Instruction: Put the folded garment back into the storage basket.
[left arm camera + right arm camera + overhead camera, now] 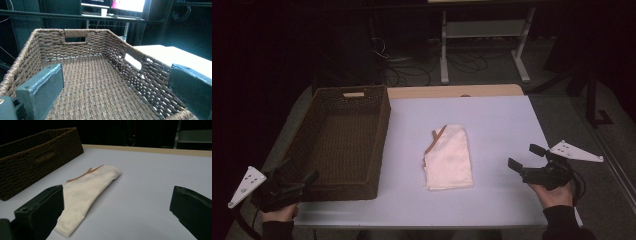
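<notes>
- The surface [502, 125] is carrying a basket and a folded cloth; its far edge is showing a strip of bare wood.
- The basket [382, 130] is sitting on the left part of the surface, long side running away from the person. It is woven and dark brown, with handle cut-outs in its walls. In the left gripper view its inside is lying bare.
- The cloth [448, 157] is lying flat near the middle of the surface, just right of the basket and apart from it. It is cream-coloured, folded into a rectangle, with a brown trim along its far left edge. In the right gripper view it [85, 192] is lying ahead and left of the jaws, untouched.
- The right gripper [524, 159] is hovering at the near right of the surface, pointing left toward the cloth. Its jaws are standing wide open with nothing between them.
- The left gripper [304, 175] is hovering at the basket's near left corner, pointing over its rim. Its jaws are standing wide apart, gripping nothing.
</notes>
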A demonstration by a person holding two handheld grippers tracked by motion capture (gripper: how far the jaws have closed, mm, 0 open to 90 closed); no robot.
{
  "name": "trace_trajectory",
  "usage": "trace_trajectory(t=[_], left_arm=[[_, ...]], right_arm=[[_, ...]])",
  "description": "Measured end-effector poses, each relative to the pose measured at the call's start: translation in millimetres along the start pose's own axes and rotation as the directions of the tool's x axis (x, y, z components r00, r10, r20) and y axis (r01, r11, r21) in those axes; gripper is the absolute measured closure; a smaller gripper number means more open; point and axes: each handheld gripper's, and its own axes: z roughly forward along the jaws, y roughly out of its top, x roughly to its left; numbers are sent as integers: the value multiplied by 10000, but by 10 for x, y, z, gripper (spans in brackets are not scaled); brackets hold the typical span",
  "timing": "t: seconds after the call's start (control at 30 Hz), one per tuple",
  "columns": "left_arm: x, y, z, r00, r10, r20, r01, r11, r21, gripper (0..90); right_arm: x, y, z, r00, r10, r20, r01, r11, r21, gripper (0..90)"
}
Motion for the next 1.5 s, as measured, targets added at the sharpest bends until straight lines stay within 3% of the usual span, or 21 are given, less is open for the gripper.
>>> trace_trajectory(t=[1.03, 1.33, 1.5], left_arm=[[21, 1, -24, 10000, -37, -83, 36, 9999, -141, 0], [20, 9, -48, 9998, 34, -177, -38, 9998, -218, 0], [26, 1, -61, 9997, -31, -251, 24, 9996, -270, 0]], right_arm=[[41, 52, 22, 9994, -325, -70, 326, 9995, 59, 0], [85, 85, 19, 9992, -383, -64, 384, 9990, 214, 0], [139, 203, 40, 9975, -707, -46, 708, 9960, 552, 0]])
